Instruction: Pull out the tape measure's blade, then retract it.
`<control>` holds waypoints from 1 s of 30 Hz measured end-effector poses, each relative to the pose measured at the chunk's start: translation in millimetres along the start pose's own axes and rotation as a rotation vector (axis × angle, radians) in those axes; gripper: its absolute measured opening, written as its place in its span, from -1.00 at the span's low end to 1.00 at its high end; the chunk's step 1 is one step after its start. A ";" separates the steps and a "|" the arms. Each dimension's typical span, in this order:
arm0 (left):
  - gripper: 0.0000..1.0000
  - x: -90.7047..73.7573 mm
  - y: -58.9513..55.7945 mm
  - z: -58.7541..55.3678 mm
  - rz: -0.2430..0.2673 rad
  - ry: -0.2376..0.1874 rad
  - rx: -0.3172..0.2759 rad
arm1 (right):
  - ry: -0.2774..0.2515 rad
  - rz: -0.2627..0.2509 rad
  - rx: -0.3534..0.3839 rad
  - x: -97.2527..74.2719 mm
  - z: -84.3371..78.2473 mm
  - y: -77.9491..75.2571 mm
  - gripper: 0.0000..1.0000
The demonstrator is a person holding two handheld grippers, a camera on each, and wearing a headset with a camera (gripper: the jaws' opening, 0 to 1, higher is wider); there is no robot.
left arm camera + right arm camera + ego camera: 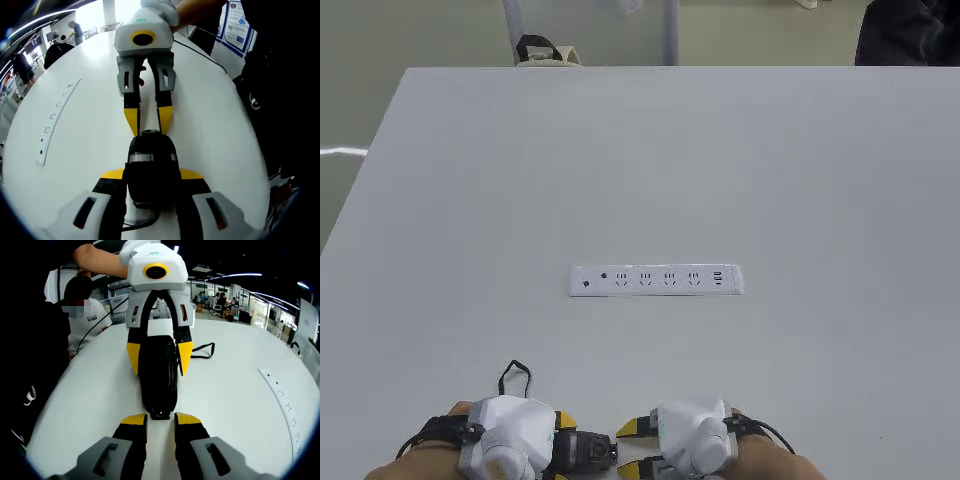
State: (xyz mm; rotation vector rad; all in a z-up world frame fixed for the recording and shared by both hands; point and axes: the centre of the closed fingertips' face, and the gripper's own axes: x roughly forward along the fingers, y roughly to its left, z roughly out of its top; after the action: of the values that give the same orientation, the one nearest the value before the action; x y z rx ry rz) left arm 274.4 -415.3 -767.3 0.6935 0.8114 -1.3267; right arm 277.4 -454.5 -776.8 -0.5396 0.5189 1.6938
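A black tape measure [588,450] lies on the white table near its front edge, with my left gripper [578,452] shut on its body. In the left gripper view the tape measure [150,165] sits between my yellow-tipped jaws [152,174]. Its black wrist loop [515,375] trails on the table. My right gripper [632,448] faces it from the right, open, with its tips either side of the case's front end. In the right gripper view the blade's end tab [160,414] lies in the gap of that gripper [160,419]. No blade is drawn out.
A white power strip [656,280] lies across the middle of the table [640,170]. A black and beige item [545,50] sits beyond the far edge. A person in a white shirt [82,310] sits at a bench behind.
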 end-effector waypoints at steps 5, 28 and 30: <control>-0.31 0.4 0.1 -0.6 -0.001 0.000 -0.001 | 0.008 0.009 -0.006 6.3 -0.3 1.3 -0.64; -0.32 1.7 -1.0 0.0 -0.001 0.014 -0.009 | 0.022 0.004 -0.017 5.2 -4.0 3.7 -0.79; -0.32 1.4 -1.0 0.6 0.001 0.016 -0.013 | 0.022 0.003 -0.021 4.6 -4.1 3.4 -0.79</control>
State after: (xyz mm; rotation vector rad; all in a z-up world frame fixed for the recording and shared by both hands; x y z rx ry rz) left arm 273.5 -416.6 -768.1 0.6954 0.8315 -1.3154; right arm 273.6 -454.0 -782.6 -0.5733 0.5188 1.6996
